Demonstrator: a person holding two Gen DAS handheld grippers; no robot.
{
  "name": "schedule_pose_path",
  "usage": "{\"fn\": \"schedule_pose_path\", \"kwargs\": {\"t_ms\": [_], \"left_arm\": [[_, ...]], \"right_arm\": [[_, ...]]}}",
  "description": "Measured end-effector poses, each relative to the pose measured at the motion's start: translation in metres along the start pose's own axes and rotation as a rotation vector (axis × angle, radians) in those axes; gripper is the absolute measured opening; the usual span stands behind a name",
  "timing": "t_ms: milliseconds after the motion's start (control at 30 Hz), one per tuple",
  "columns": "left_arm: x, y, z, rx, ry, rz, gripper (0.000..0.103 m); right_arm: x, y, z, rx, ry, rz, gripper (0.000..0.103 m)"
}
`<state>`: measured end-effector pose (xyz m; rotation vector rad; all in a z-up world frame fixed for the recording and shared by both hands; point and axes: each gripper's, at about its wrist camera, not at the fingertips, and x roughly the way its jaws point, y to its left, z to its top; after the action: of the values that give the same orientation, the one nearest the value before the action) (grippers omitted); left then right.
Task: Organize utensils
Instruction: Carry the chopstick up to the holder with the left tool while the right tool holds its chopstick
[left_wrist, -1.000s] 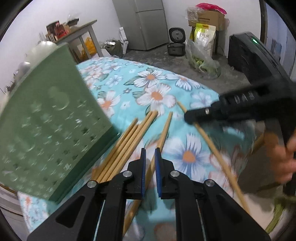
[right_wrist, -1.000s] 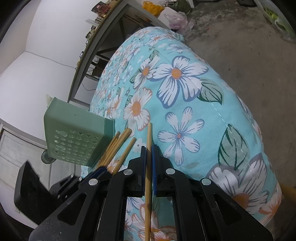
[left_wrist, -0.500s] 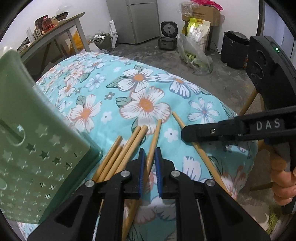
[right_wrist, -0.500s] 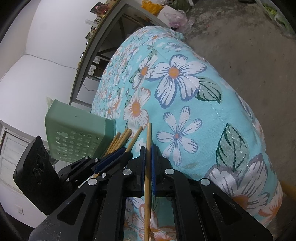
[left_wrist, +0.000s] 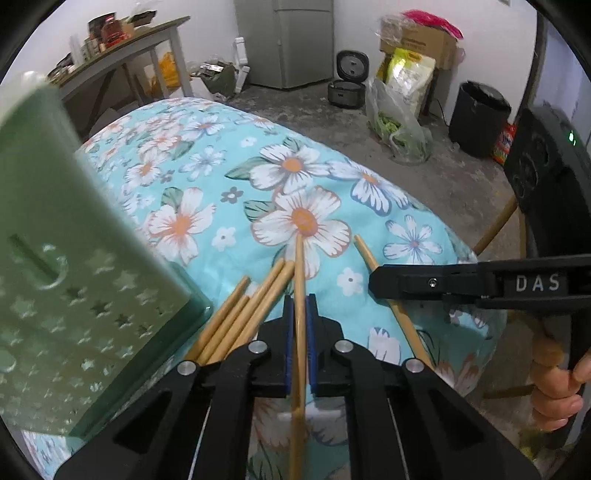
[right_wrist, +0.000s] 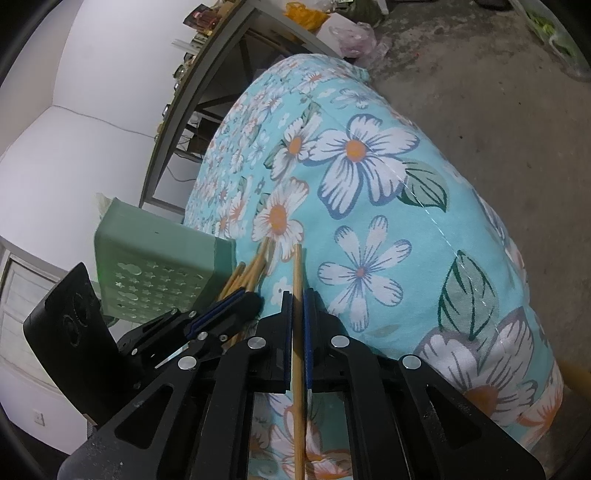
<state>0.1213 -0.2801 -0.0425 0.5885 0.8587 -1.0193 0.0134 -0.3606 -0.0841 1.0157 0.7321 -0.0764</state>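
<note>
Several wooden chopsticks (left_wrist: 240, 317) lie bunched on the floral cloth beside a green perforated utensil holder (left_wrist: 66, 288), also in the right wrist view (right_wrist: 155, 266). My left gripper (left_wrist: 300, 306) is shut on one chopstick (left_wrist: 299, 266), lifted above the bunch. My right gripper (right_wrist: 297, 302) is shut on another chopstick (right_wrist: 297, 266); in the left wrist view it shows at the right (left_wrist: 380, 278) around that chopstick (left_wrist: 365, 254). The left gripper appears in the right wrist view (right_wrist: 236, 299).
The blue floral cloth (left_wrist: 207, 177) covers a rounded table whose edge drops off at the right (right_wrist: 480, 229). A side table (left_wrist: 122, 48), fridge (left_wrist: 288, 40), rice cooker (left_wrist: 349, 81), bags and a black bin (left_wrist: 480, 118) stand on the concrete floor behind.
My left gripper has closed on a chopstick and raised it off the bunch. The right gripper keeps its chopstick and has hardly moved.
</note>
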Motion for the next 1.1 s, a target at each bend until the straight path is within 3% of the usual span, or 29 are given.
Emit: {"fn": "schedule_pose_path", "kwargs": {"t_ms": [267,467,600,867,1100], "left_arm": [[-0.058,0.014,-0.007,-0.071,-0.088,-0.003,0.006],[-0.120,0.035,-0.016,-0.171,-0.210,-0.028,0.006],[-0.171,0.058,-0.021,-0.256,-0.350,-0.022,0.006],[-0.271,0.101,-0.012,-0.393,-0.694,0.090,0.005],[-0.292,0.148,0.015,-0.562,-0.892,0.085,0.005]], "right_arm": [[-0.018,0.027,-0.002,-0.065,-0.048,0.038,0.004],[-0.032,0.052,-0.003,-0.146,-0.093,0.046,0.004],[-0.039,0.063,-0.004,-0.192,-0.114,0.051,0.004],[-0.038,0.070,-0.003,-0.217,-0.106,0.069,0.004],[-0.033,0.071,-0.004,-0.212,-0.092,0.065,0.004]]}}
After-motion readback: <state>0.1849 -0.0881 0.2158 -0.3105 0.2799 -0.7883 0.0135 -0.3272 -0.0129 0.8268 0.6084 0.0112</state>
